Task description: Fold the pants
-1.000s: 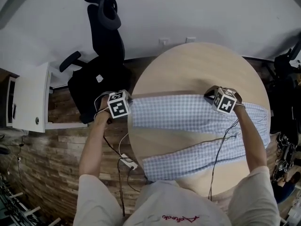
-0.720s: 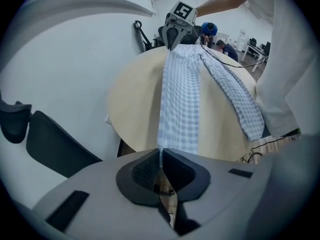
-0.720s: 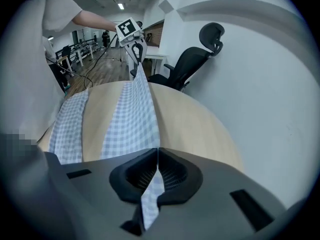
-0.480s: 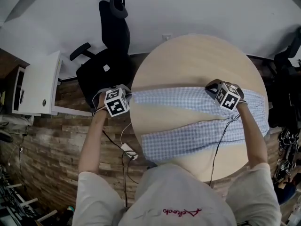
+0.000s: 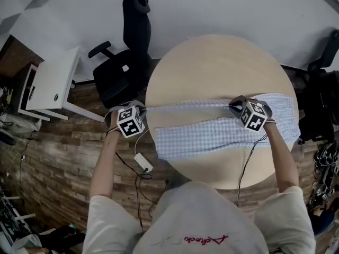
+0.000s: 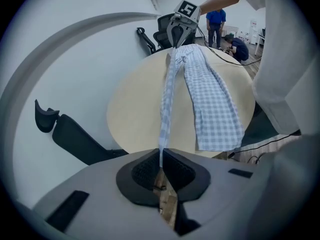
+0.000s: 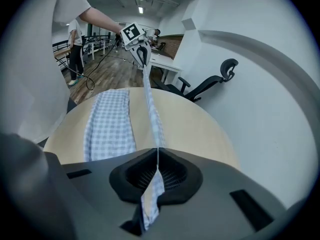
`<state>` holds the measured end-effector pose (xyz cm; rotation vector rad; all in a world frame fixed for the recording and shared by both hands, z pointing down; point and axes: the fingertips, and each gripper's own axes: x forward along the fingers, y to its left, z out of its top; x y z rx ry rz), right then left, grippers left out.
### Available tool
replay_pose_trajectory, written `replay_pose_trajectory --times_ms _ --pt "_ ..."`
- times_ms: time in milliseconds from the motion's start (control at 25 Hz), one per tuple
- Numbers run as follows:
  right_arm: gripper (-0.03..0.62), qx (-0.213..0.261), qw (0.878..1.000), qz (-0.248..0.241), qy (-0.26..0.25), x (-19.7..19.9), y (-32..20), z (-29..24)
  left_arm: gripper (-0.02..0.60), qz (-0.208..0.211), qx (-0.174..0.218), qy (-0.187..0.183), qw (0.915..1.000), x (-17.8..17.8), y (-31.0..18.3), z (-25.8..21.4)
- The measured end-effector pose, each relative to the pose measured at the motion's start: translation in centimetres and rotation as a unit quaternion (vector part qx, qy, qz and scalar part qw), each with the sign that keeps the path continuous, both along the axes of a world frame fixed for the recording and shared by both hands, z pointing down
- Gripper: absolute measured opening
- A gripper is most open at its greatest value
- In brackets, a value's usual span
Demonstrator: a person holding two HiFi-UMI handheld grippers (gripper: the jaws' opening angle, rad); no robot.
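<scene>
Blue-and-white checked pants point(image 5: 212, 134) lie across the round wooden table point(image 5: 212, 73). Their far leg point(image 5: 185, 109) is lifted and stretched taut between my two grippers. At the table's left edge my left gripper point(image 5: 139, 111) is shut on that leg's end; the cloth point(image 6: 161, 149) runs straight out of its jaws. Over the pants' right part my right gripper point(image 5: 234, 106) is shut on the same leg, with fabric point(image 7: 152, 184) pinched between its pads. The near leg point(image 6: 212, 109) lies flat on the table and hangs over the left rim.
A black office chair point(image 5: 124, 62) stands beyond the table's left side. A white cabinet point(image 5: 50, 83) is further left. A power strip point(image 5: 140, 163) and cables lie on the wood floor. More black chairs point(image 5: 320, 105) stand at the right. People stand in the background point(image 6: 216, 21).
Both grippers have carried the taut far leg toward me, over the near leg. The gap of bare table between the two legs has closed.
</scene>
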<state>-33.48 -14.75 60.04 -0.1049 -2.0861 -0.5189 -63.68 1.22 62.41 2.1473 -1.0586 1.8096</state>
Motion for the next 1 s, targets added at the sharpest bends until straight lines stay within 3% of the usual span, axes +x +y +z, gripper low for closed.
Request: replay_pose_trajectory --times_ms 480,840,1000 --pt "0.035 0.026 0.995 -0.050 0.077 8.0 12.1 6.1 0.044 -0.033 -0.022 0.024 0.9989 8.9 13.2 5.3" --pt "0.037 0.023 0.993 -0.042 0.107 11.2 16.4 10.9 0.044 -0.053 -0.054 0.056 0.9956 12.7 19.2 10.6" --pt "0.041 0.012 0.994 -0.014 0.108 11.6 17.4 12.8 0.046 -0.078 -0.073 0.074 0.9915 13.4 21.2 13.1"
